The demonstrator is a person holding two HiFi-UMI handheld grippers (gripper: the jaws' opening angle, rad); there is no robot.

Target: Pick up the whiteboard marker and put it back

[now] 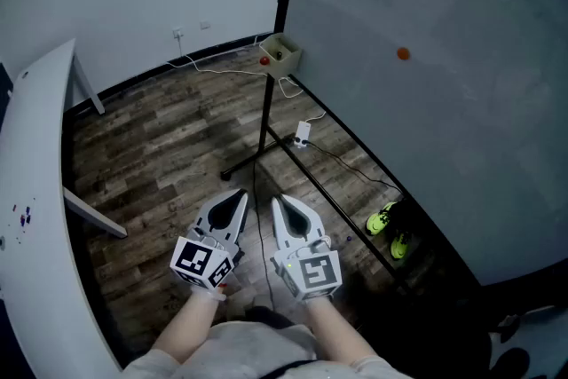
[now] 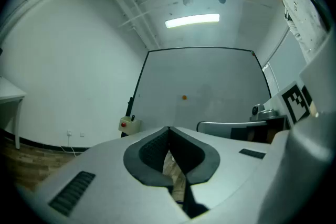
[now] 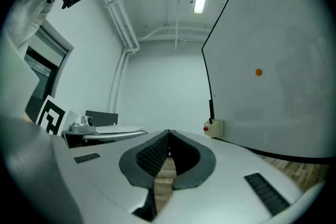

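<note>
Both hand-held grippers are held low in front of the person, side by side above the wooden floor [image 1: 160, 146], their tips pointing toward the foot of the whiteboard [image 1: 444, 102]. The left hand-held gripper [image 1: 240, 193] has its jaws brought together, the dark ribbed pads meeting at the tip, and nothing sits between them; only floor shows through the gap behind the tip. The right hand-held gripper [image 1: 278, 201] is the same: jaws closed tip to tip, holding nothing.

The whiteboard marker cannot be picked out in any view. The lower rail of the board, just ahead and to the right of the right hand-held gripper, is too dark and small to tell what lies there.

The whiteboard stands to the right on a black frame, with an orange dot [image 1: 404, 53] on its face. A black stand leg [image 1: 266, 129] runs down across the floor between the board and the grippers. A pale box with a red button [image 1: 278, 55] sits at the board's far corner, and a white plug [image 1: 303, 134] with its cable lies on the floor near the frame. Yellow-green shoes [image 1: 382, 219] rest under the board's near end. A white curved counter [image 1: 35, 191] fills the left edge, well apart from both grippers.
</note>
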